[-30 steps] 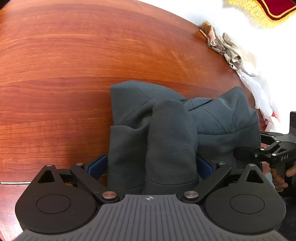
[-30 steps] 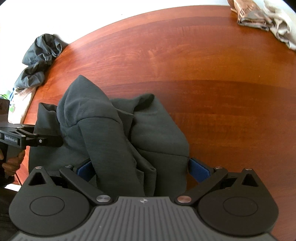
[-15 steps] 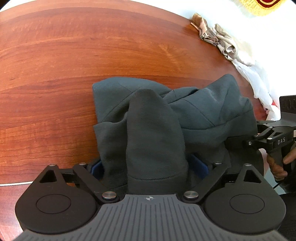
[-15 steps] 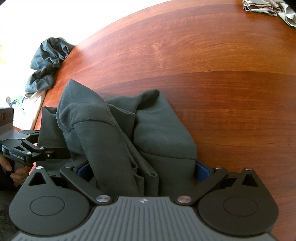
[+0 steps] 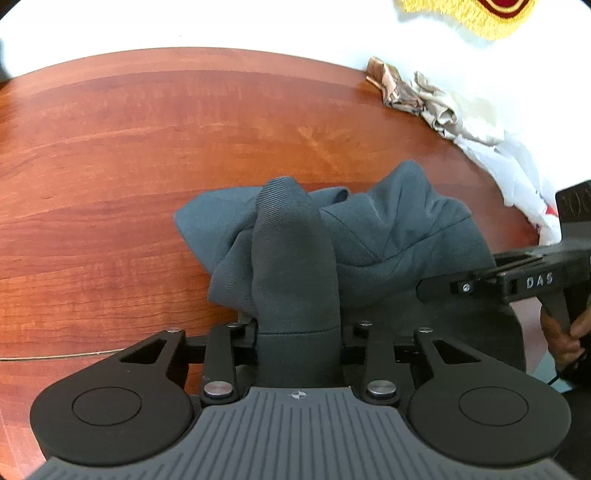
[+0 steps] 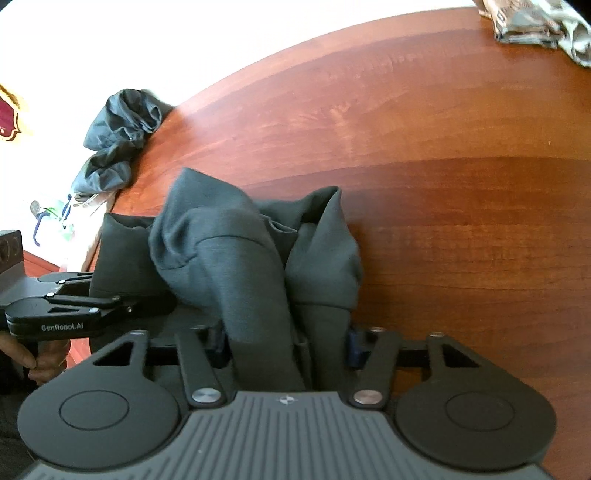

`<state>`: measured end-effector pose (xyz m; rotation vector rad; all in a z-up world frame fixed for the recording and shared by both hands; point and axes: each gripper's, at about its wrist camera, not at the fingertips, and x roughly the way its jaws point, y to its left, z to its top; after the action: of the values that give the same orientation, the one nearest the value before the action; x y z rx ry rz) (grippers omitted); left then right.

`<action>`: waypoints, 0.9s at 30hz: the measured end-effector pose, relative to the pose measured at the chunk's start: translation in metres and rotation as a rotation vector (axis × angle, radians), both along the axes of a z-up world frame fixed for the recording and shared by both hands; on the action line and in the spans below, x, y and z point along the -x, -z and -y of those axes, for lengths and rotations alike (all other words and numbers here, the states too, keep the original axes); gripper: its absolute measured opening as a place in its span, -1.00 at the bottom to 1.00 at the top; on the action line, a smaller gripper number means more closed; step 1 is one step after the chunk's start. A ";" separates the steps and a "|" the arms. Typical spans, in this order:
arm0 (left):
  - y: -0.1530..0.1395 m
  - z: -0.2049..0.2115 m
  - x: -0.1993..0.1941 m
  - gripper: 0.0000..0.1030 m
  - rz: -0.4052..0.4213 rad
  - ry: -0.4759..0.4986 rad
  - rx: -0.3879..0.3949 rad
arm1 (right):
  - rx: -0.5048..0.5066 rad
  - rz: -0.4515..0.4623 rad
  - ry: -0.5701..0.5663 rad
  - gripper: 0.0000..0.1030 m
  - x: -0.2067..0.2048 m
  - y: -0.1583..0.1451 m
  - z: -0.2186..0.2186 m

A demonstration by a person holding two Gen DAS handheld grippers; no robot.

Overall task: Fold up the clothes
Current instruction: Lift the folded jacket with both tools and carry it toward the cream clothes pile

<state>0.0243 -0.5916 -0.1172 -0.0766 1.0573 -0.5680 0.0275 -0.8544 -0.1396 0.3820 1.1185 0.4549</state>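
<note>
Left wrist view: dark grey garment is bunched on the wooden table and clamped in the left gripper, right wrist view: it's pinched by the right gripper too, so mid-fold probably, laying flat needed next.

Fingertips of the left gripper buried under a fold of the dark grey garment. Likewise the right gripper. Beige cloth pile cropped by the frame's top edge. Garment's near hem hidden behind both gripper bodies.
</note>
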 end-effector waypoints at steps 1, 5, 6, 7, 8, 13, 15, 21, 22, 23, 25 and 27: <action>-0.003 0.000 0.000 -0.38 0.000 -0.011 0.007 | 0.000 0.009 0.000 -0.04 0.001 -0.004 0.001; -0.016 0.005 0.002 -0.38 0.003 -0.061 0.015 | -0.003 0.053 -0.003 -0.08 0.005 -0.025 0.007; -0.019 0.008 0.002 -0.38 0.009 -0.066 0.015 | 0.000 0.065 -0.002 -0.08 0.005 -0.030 0.010; -0.025 0.013 0.004 -0.38 0.032 -0.067 0.010 | 0.002 0.076 -0.001 -0.09 0.005 -0.034 0.013; -0.030 0.019 0.006 -0.38 0.057 -0.068 0.006 | 0.007 0.096 0.000 -0.09 0.005 -0.041 0.017; -0.050 0.046 0.012 -0.38 0.142 -0.065 0.000 | 0.034 0.171 -0.002 -0.11 0.005 -0.068 0.035; -0.056 0.055 0.014 -0.38 0.170 -0.059 0.004 | 0.050 0.201 0.005 -0.11 0.006 -0.080 0.046; -0.075 0.088 0.013 -0.38 0.238 -0.013 0.024 | 0.092 0.267 0.061 -0.11 0.014 -0.112 0.074; -0.079 0.094 0.011 -0.38 0.249 0.005 0.036 | 0.097 0.277 0.076 -0.11 0.016 -0.117 0.080; -0.084 0.103 0.008 -0.38 0.260 0.032 0.049 | 0.106 0.283 0.090 -0.11 0.018 -0.122 0.087; -0.088 0.113 0.004 -0.38 0.263 0.055 0.058 | 0.129 0.295 0.116 -0.11 0.021 -0.132 0.100; -0.095 0.131 -0.003 -0.38 0.275 0.093 0.073 | 0.151 0.307 0.135 -0.11 0.022 -0.141 0.112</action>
<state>0.0278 -0.7223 -0.0226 -0.0123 0.7757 -0.6807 0.0059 -0.9662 0.0016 0.2433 0.8165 0.2955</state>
